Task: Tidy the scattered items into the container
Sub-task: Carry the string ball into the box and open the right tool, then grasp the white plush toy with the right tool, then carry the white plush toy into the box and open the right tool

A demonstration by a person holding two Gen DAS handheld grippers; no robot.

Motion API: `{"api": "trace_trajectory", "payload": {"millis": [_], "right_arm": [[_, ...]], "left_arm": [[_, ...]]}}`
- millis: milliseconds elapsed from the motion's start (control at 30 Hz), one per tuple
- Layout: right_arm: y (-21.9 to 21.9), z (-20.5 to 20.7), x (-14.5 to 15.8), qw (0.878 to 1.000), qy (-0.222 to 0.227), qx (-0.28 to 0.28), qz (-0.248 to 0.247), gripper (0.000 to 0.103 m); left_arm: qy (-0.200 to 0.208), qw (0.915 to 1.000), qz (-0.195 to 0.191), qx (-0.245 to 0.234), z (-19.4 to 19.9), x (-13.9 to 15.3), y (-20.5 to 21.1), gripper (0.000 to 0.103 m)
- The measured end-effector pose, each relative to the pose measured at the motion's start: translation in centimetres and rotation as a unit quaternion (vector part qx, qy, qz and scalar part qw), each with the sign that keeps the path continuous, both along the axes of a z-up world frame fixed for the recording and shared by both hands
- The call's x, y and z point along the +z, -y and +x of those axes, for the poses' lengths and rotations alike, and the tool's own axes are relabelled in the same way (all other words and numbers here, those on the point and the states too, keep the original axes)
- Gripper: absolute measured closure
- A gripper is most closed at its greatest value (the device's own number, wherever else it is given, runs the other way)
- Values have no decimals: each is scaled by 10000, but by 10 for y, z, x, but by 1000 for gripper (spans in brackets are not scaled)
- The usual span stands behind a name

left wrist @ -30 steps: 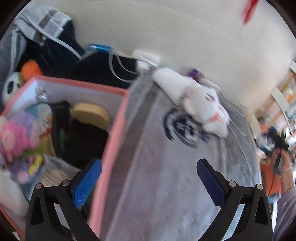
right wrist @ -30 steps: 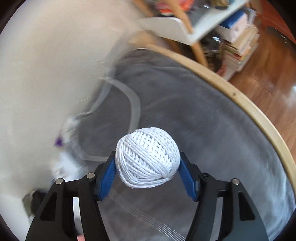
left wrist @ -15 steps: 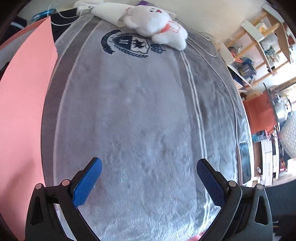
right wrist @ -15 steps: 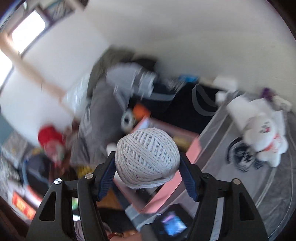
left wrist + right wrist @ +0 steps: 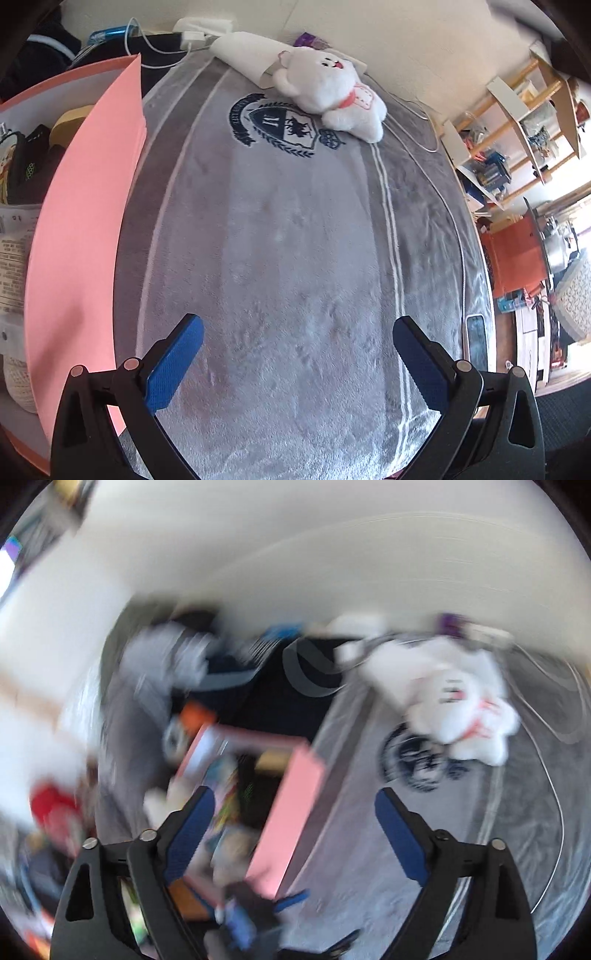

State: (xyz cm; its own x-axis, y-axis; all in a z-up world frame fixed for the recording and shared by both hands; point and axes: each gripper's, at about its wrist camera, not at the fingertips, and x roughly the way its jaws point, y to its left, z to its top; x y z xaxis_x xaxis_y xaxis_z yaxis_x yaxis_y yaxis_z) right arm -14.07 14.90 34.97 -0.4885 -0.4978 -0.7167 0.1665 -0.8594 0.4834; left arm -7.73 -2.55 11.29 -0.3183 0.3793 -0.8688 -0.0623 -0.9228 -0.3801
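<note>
**Both claws empty over the blanket and the pink box**

The left claw (image 5: 297, 363) hangs with its jaws wide apart over the grey blanket (image 5: 295, 240) — nothing between them; the pink box (image 5: 85, 221) stands just beside it, already filled with small items; a white plush toy (image 5: 332, 92) lies on the blanket's far end; the right claw (image 5: 293, 830) is opening — empty — above the box (image 5: 291, 805); that view is blurred.

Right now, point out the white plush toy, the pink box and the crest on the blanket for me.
white plush toy (image 5: 332, 88), left wrist view, on its belly.
pink box (image 5: 88, 236), left wrist view, on the outer side wall.
crest (image 5: 280, 125), left wrist view, on the shield at its middle.
</note>
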Motion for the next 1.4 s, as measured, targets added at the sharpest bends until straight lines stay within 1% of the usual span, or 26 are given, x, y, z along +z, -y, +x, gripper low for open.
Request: {"api": "trace_trajectory", "payload": {"millis": [100, 200, 233, 300, 367, 467, 500, 533, 567, 600, 633, 667, 733, 767, 800, 833, 867, 900, 933, 967, 1000, 1033, 1100, 1233, 1300, 1400], "right_arm": [[-79, -22, -41, 9922, 290, -898, -811, 2], [-133, -38, -103, 9738, 655, -1436, -1635, 1], [-148, -42, -128, 9646, 744, -1595, -1963, 1], [-171, -47, -185, 9391, 897, -1922, -2703, 1], [-180, -55, -238, 9155, 1044, -2176, -3219, 1], [-184, -70, -310, 8835, 1264, -2647, -3652, 1], [-186, -76, -319, 8784, 1243, -2821, -3653, 1], [-186, -83, -315, 8758, 1080, -2958, -3657, 1], [-185, -99, -305, 8773, 683, -2857, -3796, 1], [-183, -119, -297, 8831, 324, -2632, -3871, 1], [-183, -135, -295, 8914, 235, -2642, -3675, 1], [-185, -148, -298, 8940, 254, -2867, -3434, 1], [-189, -169, -306, 8785, 435, -3498, -3224, 1], [-188, -178, -303, 8774, 445, -3597, -3145, 1], [-186, -188, -302, 8807, 528, -3603, -3029, 2], [-186, -194, -301, 8827, 580, -3609, -2953, 7], [-188, -194, -302, 8793, 564, -3595, -3072, 22], [-193, -190, -304, 8718, 567, -3553, -3323, 30], [-197, -182, -305, 8630, 588, -3543, -3554, 34], [-200, -173, -303, 8575, 583, -3518, -3707, 40], [-204, -163, -296, 8567, 506, -3452, -3798, 48], [-208, -151, -283, 8574, 358, -3322, -3915, 51], [-214, -125, -242, 8628, 46, -3030, -4046, 54], [-204, -86, -128, 8951, -529, -2470, -3674, 55], [-187, -73, -70, 9046, -836, -2135, -3593, 56], [-129, -52, 21, 9165, -1320, -1410, -3503, 56]], "left_arm": [[121, 9999, 5, 77, -7, -9, 0, 0], [219, 9996, -9, 203, -18, -18, 2, 0], [257, 9993, -8, 254, -22, -21, 3, 0], [325, 9989, -1, 348, -29, -27, 5, 0], [416, 9982, 3, 433, -37, -34, 7, 0], [528, 9976, -19, 436, -45, -44, 6, 0], [557, 9975, -36, 426, -47, -46, 6, 0], [605, 9973, -70, 417, -49, -50, 6, 0], [639, 9970, -97, 416, -50, -53, 6, 0], [682, 9967, -126, 412, -52, -57, 7, 0], [752, 9962, -154, 410, -54, -62, 7, 0], [801, 9958, -155, 412, -55, -65, 8, 0], [884, 9950, -143, 431, -57, -70, 9, 0], [910, 9947, -146, 449, -57, -71, 10, 0], [914, 9947, -147, 458, -58, -72, 11, 0], [905, 9947, -141, 460, -57, -71, 11, 0], [886, 9950, -121, 451, -56, -69, 11, 0], [861, 9953, -99, 441, -55, -67, 11, 0], [813, 9957, -60, 429, -52, -62, 12, 0], [771, 9962, -30, 415, -50, -59, 12, 0], [714, 9967, -2, 387, -47, -54, 11, 0], [679, 9970, 6, 364, -47, -51, 10, 0], [600, 9978, -3, 299, -41, -46, 7, 0], [626, 9980, 100, 76, -30, -42, -6, 0], [599, 9981, 142, -17, -25, -38, -9, 0], [493, 9986, 121, -136, -17, -31, -12, 0]]}}
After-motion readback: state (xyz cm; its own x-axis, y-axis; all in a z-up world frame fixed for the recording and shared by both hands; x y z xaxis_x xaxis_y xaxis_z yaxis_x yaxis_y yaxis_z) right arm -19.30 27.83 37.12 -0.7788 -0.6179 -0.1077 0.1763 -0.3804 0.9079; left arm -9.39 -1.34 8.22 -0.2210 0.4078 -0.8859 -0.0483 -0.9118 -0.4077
